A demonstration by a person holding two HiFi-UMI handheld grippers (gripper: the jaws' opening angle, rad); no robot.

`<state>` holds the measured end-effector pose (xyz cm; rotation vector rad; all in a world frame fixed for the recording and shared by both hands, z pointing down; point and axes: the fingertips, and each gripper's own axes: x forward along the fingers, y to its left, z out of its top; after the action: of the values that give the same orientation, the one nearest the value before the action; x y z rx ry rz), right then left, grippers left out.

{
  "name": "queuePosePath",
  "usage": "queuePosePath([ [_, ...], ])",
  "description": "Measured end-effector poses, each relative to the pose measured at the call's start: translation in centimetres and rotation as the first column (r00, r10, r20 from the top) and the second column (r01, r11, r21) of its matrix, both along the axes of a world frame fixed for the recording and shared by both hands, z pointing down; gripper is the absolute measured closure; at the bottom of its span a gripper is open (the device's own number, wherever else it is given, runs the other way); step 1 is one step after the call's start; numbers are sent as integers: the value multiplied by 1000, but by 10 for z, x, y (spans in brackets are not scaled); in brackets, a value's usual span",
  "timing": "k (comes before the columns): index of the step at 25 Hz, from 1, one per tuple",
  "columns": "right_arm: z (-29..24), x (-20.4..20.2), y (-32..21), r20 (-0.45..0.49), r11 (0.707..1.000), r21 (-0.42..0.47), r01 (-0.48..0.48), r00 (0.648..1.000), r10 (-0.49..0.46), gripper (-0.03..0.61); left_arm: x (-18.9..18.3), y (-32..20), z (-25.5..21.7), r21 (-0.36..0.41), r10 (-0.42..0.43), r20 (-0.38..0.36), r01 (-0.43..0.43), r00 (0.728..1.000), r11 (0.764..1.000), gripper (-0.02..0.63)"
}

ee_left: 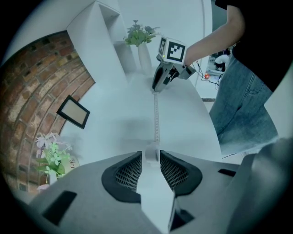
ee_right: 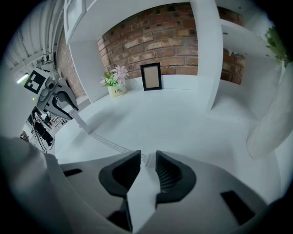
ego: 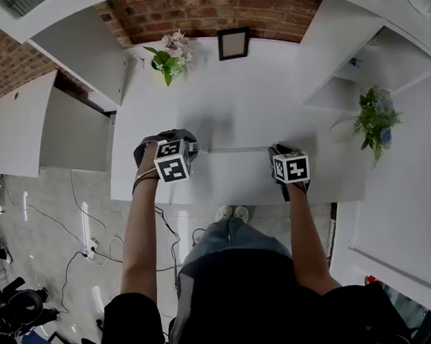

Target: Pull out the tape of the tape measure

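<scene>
A thin white measuring tape [ego: 236,149] lies stretched across the white table [ego: 232,99] between my two grippers. My left gripper [ego: 190,149] points steeply down at the tape's left end. In the left gripper view its jaws [ee_left: 150,157] stand slightly apart, with a small white tape measure case [ee_left: 151,152] between the pads and slim gaps on both sides. The tape [ee_left: 156,116] runs from there to my right gripper [ee_left: 155,87]. My right gripper [ee_right: 148,161] is open, and the tape's end tab [ee_right: 147,158] sits loosely between its pads. The tape [ee_right: 107,143] leads back to the left gripper [ee_right: 68,109].
At the table's back, against the brick wall, stand a black picture frame [ego: 233,43] and a small pot of flowers [ego: 169,58]. White shelves rise on both sides, and a plant [ego: 375,121] sits on the right. The person stands at the table's front edge [ego: 233,201].
</scene>
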<state>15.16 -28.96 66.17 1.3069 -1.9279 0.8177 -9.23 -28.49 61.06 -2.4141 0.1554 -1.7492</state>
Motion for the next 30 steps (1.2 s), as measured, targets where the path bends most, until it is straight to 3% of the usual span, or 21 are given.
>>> queuePosePath([
  [12,-17,20,-8,-16,992,91,-88,996,90,474,5,-4,-15,59,-15,-38,17,999,998,491],
  [16,-31,21,-11,46,979,168,-114,993,108,494,5,-7,-37,88,-94,-147,107,985,990,491],
  [18,-46,21,-14,74,964,236,-125,991,111,522,7,-11,-56,102,-162,-257,194,953,976,492],
  [20,-65,19,-20,105,941,313,-132,989,104,547,9,-18,-81,114,-229,-390,293,892,949,497],
  [23,-102,15,-29,145,892,429,-144,985,90,578,8,-29,-120,127,-302,-585,453,752,883,546],
  [27,-160,14,-37,192,803,573,-163,979,62,580,-3,-37,-175,81,-318,-804,623,502,778,584],
  [30,-200,17,-36,231,736,648,-195,971,54,580,-20,-40,-205,20,-298,-898,708,323,706,595],
])
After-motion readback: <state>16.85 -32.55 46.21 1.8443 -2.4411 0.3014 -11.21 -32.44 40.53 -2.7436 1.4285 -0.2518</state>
